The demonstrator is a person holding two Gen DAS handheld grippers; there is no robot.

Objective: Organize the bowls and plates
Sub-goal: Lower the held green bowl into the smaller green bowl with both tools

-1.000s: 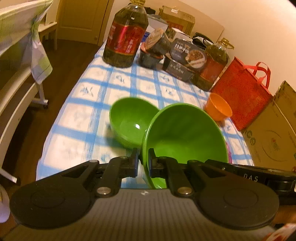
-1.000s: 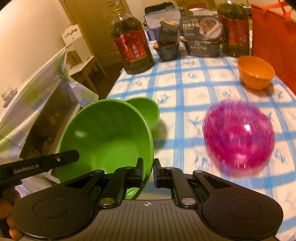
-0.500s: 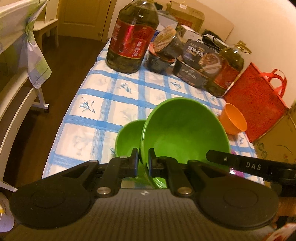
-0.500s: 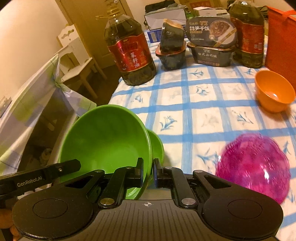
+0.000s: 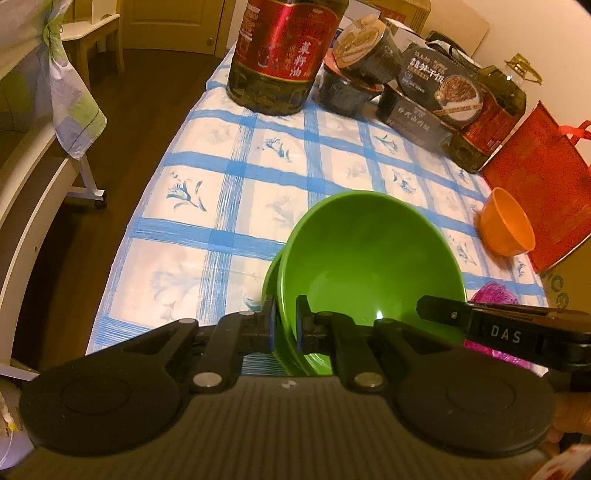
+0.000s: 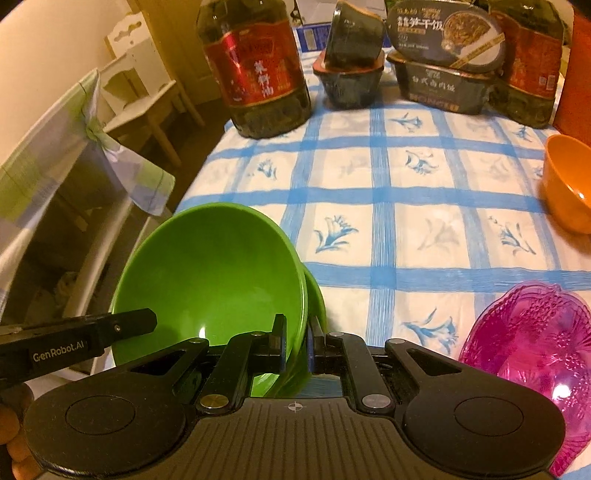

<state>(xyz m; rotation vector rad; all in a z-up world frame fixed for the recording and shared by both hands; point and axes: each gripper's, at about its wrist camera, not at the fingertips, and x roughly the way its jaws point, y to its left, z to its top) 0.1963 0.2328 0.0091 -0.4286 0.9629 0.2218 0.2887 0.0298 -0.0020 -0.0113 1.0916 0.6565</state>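
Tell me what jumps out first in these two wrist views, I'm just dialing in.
The large green bowl dominates the near centre of both views, with the left gripper and right gripper each clamped on its rim at opposite sides, and a smaller green bowl peeking out right behind it. To its right on the blue-checked tablecloth sit a pink glass bowl and, farther back, an orange bowl.

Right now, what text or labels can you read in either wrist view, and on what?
"DAS": on the right gripper's arm.
"GenRobot.AI": on the left gripper's arm.
Red oil bottle label: Chinese characters, too blurred to read surely.
Dark food boxes: Chinese print, too small and blurred.
Bowls and tablecloth: no text.
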